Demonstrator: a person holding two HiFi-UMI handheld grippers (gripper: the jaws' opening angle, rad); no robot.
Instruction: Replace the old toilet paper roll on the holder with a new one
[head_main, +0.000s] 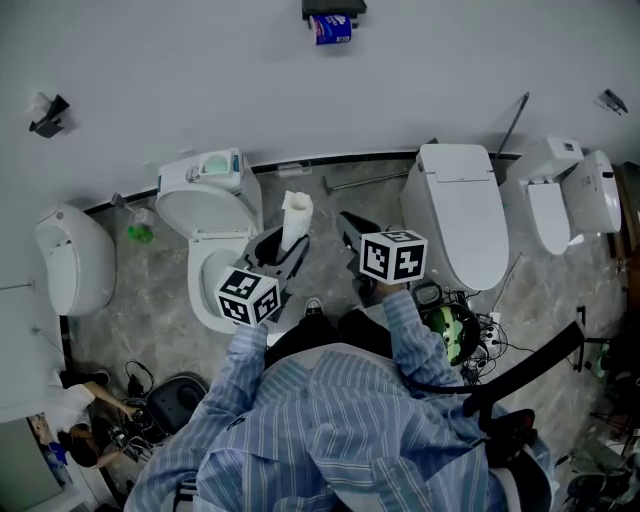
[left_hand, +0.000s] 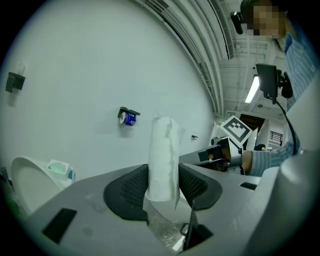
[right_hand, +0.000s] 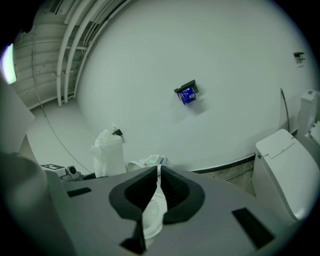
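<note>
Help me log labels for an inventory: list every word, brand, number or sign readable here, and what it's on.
No text is legible.
Blue-wrapped roll on the wall holder: print too small and blurred to read.
Marker cubes: black-and-white square patterns only, no words.

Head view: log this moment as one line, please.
left claw: shut on paper roll | right claw: shut, empty | wall holder: blue item on it

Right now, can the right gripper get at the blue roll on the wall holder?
Probably not yet. The right gripper is empty and nothing stands between it and the blue roll on the holder, but the wall looks far off and its jaws are shut.
</note>
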